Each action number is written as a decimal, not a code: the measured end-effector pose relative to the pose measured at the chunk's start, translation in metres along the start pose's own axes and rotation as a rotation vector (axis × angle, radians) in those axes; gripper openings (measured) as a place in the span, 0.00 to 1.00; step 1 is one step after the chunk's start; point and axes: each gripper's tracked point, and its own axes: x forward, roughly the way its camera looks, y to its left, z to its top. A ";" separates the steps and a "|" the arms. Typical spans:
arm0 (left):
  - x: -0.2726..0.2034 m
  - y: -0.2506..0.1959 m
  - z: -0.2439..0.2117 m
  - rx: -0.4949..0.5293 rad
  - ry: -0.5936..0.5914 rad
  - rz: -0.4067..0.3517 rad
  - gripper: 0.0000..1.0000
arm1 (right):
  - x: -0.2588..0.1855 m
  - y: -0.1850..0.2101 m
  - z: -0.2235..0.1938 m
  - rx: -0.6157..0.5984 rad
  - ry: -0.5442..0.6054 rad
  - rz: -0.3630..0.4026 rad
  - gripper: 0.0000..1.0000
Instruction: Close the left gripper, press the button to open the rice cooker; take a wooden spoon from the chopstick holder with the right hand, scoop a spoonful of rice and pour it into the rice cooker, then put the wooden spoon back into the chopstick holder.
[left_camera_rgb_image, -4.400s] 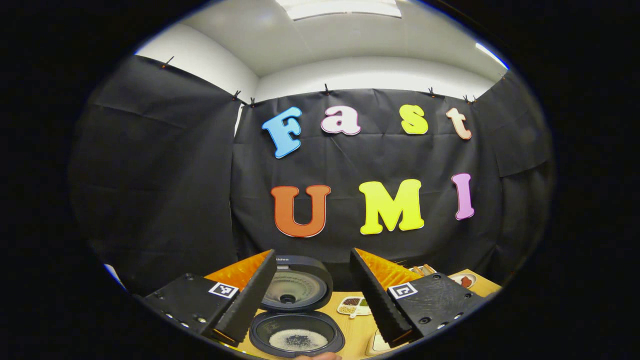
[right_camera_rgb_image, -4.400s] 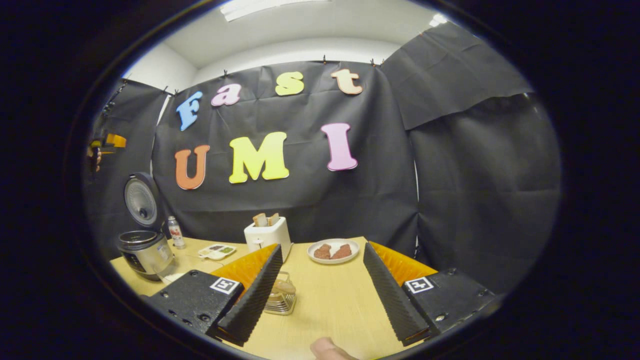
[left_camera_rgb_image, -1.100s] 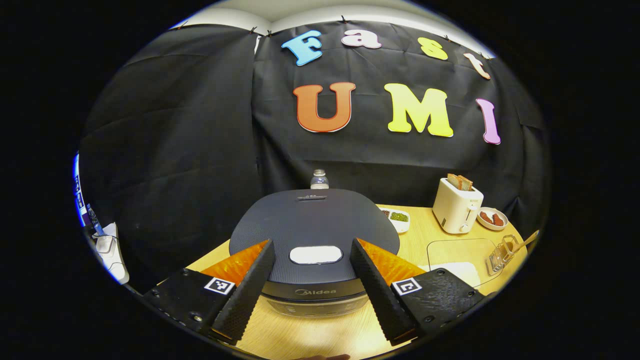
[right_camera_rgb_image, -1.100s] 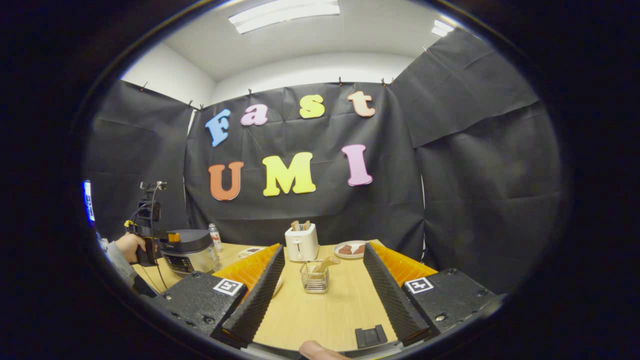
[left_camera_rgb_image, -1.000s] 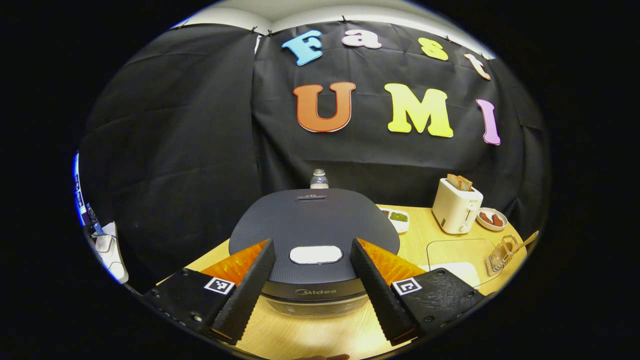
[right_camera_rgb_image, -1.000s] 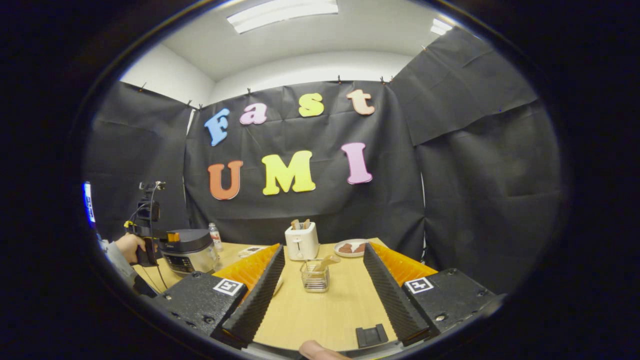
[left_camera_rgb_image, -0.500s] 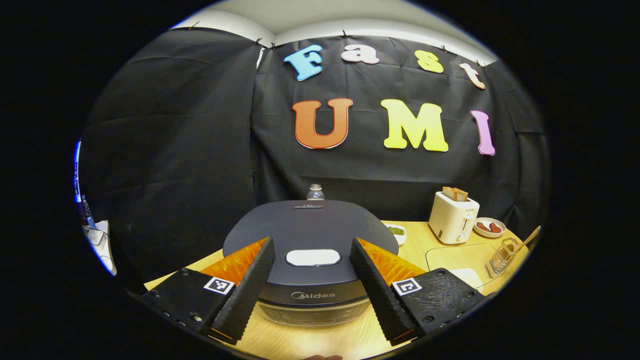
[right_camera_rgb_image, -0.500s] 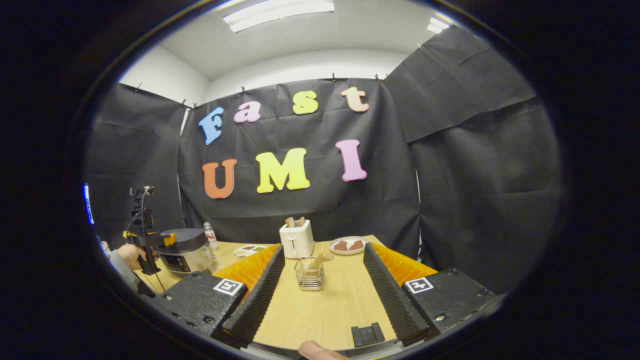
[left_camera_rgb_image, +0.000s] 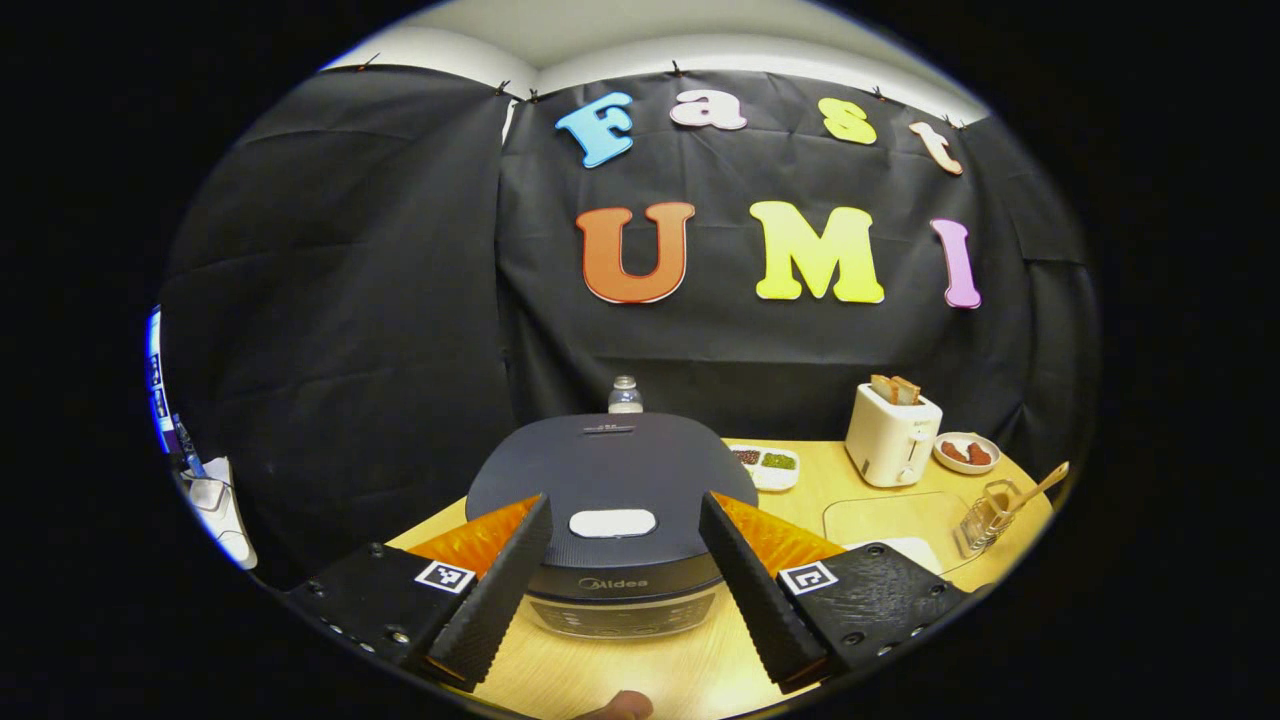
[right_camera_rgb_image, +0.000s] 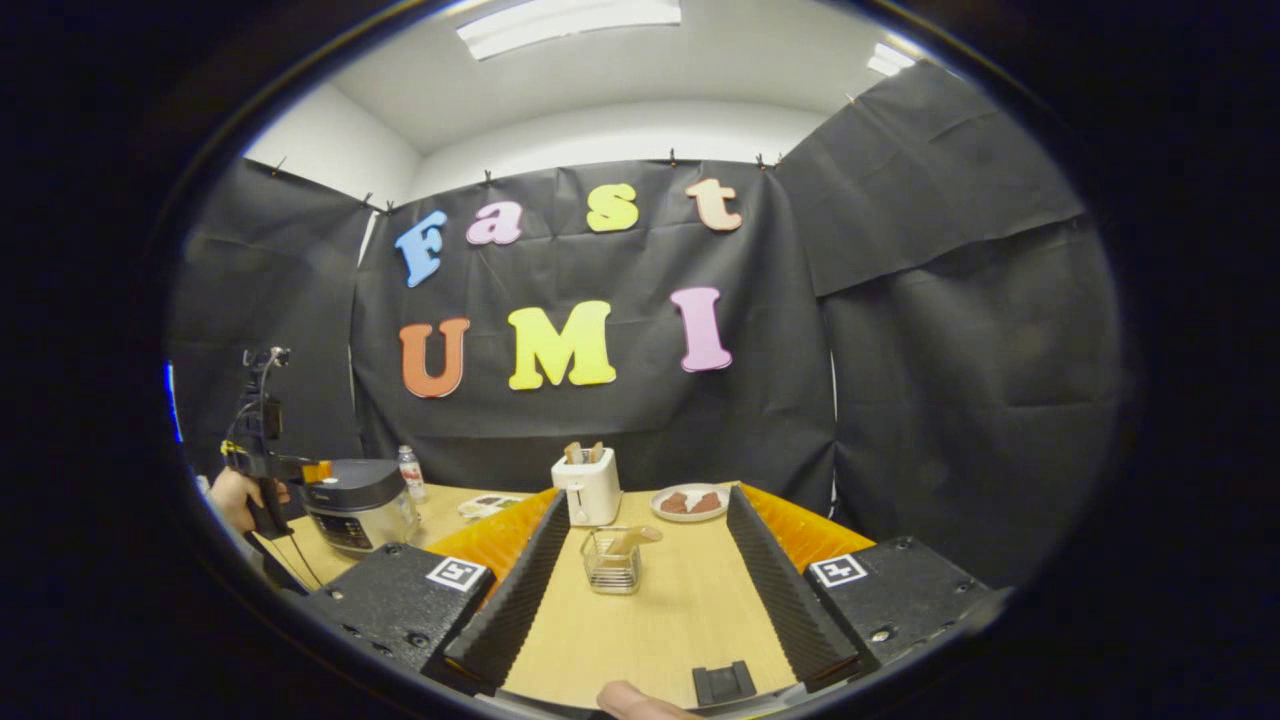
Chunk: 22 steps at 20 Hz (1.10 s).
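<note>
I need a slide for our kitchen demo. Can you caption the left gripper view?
Open tongs face a closed rice cooker; toaster and spoon holder stand to the right.

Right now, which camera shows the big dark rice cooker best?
The left gripper view. The dark round rice cooker sits close, between the fingers of the open left hand-held gripper, its lid shut and the white oval button plain to see. In the right gripper view the cooker is small, far off at the left edge.
</note>
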 end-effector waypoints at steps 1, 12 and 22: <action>-0.010 -0.001 0.008 -0.013 -0.009 0.001 1.00 | 0.000 -0.002 0.005 -0.006 -0.004 -0.005 1.00; -0.142 -0.052 0.063 -0.052 -0.104 -0.170 0.94 | -0.005 -0.016 0.049 -0.025 0.007 -0.030 1.00; -0.236 -0.093 0.076 -0.006 -0.232 -0.247 0.94 | -0.021 -0.048 0.076 -0.070 -0.009 -0.091 0.97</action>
